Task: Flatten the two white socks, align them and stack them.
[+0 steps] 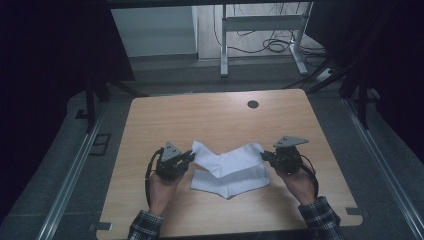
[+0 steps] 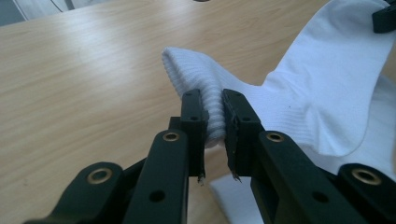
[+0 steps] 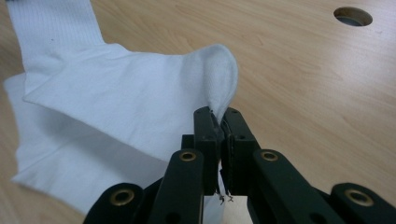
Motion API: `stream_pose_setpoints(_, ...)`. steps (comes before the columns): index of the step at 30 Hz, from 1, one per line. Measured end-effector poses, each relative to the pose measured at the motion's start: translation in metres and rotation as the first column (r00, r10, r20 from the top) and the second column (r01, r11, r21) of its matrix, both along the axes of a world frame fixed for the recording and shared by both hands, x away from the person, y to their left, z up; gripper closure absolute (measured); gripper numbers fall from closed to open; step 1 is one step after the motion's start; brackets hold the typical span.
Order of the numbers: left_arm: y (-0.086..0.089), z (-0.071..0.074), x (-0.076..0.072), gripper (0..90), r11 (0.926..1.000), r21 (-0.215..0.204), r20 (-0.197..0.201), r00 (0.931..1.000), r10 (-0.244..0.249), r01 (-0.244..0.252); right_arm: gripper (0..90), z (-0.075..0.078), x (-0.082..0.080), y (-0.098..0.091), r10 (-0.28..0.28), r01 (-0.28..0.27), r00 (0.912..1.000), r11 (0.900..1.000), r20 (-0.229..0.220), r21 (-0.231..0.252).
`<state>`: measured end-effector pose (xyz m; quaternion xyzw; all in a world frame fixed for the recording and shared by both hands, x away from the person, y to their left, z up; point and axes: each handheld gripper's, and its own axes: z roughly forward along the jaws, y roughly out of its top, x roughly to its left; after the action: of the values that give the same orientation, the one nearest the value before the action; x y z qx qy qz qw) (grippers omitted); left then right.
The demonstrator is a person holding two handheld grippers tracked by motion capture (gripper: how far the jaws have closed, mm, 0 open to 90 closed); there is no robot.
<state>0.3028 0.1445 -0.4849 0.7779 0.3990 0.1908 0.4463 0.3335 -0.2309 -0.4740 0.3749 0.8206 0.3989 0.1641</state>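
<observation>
The high view looks forward and down from above the person's side, taking in the whole table (image 1: 215, 120) from afar. The left gripper view sits low and close behind its jaws, facing 3 o'clock across the tabletop; the right gripper view faces 9 o'clock. All three share the white sock (image 1: 227, 162) (image 2: 299, 88) (image 3: 121, 107).
</observation>
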Motion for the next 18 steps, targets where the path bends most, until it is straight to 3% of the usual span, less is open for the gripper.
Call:
stream_pose_setpoints(8,-0.009,-0.005,-0.028,78.7,0.9995,-0.007,-0.008,0.9995,-0.03,0.03,85.3,0.0,-0.028,-0.012,0.007,-0.007,0.9999,0.9999,-0.01,-0.013)
stream_pose_setpoints(13,-0.014,-0.012,-0.044,78.3,0.9992,0.001,-0.017,0.999,-0.041,0.041,85.3,-0.005,-0.037,-0.015,0.008,-0.008,0.9996,0.9998,-0.026,-0.019)
stream_pose_setpoints(18,-0.018,-0.024,-0.049,78.0,0.9992,0.014,-0.036,0.9987,-0.037,0.037,85.3,-0.017,-0.038,-0.018,0.001,-0.003,0.9985,0.9996,-0.055,-0.027)
